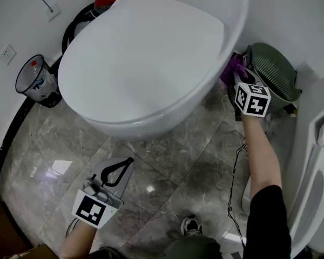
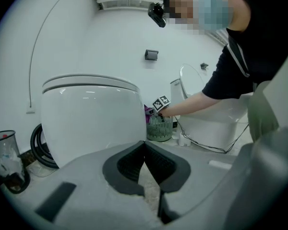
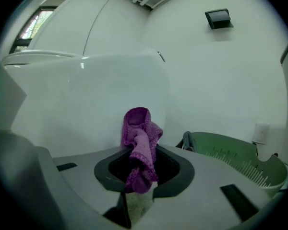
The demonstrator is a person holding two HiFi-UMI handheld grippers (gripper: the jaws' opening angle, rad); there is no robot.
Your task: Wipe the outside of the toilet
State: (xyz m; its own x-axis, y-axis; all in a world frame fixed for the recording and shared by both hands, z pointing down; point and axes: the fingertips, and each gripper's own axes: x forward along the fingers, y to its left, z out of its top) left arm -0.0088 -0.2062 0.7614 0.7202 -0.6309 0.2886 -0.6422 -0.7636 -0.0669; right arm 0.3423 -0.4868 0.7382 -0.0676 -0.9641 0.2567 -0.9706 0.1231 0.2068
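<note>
The white toilet (image 1: 146,58) with its lid down fills the upper middle of the head view; it also shows in the left gripper view as a toilet (image 2: 91,116) and as a white toilet wall (image 3: 81,95) in the right gripper view. My right gripper (image 1: 238,79) is shut on a purple cloth (image 3: 140,147), which it holds against the toilet's right side near the floor; the cloth (image 1: 233,68) pokes out there. My left gripper (image 1: 119,169) hangs low over the marble floor in front of the toilet, shut and holding nothing.
A green slatted basket (image 1: 272,72) stands right beside the right gripper. A black mesh bin (image 1: 36,80) and a coiled black hose (image 1: 78,23) sit left of the toilet. A second white fixture (image 1: 313,177) and a black cable (image 1: 235,177) lie at the right. A shoe (image 1: 190,226) is below.
</note>
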